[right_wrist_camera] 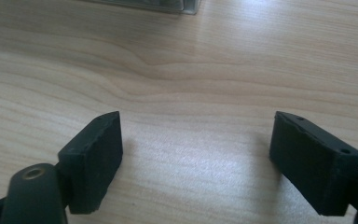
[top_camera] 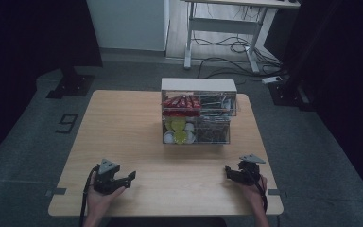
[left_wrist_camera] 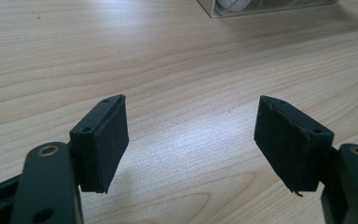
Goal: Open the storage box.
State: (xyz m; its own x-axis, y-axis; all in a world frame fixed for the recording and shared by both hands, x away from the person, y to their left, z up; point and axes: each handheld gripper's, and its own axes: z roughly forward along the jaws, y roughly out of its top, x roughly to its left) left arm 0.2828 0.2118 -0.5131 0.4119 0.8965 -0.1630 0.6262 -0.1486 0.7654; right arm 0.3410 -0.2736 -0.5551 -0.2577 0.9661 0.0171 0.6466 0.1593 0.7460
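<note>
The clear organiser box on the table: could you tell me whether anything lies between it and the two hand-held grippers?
Nothing visible does. Bare wooden table lies between the clear organiser box and both the left hand-held gripper and the right hand-held gripper; both stand open and empty near the front edge.
</note>
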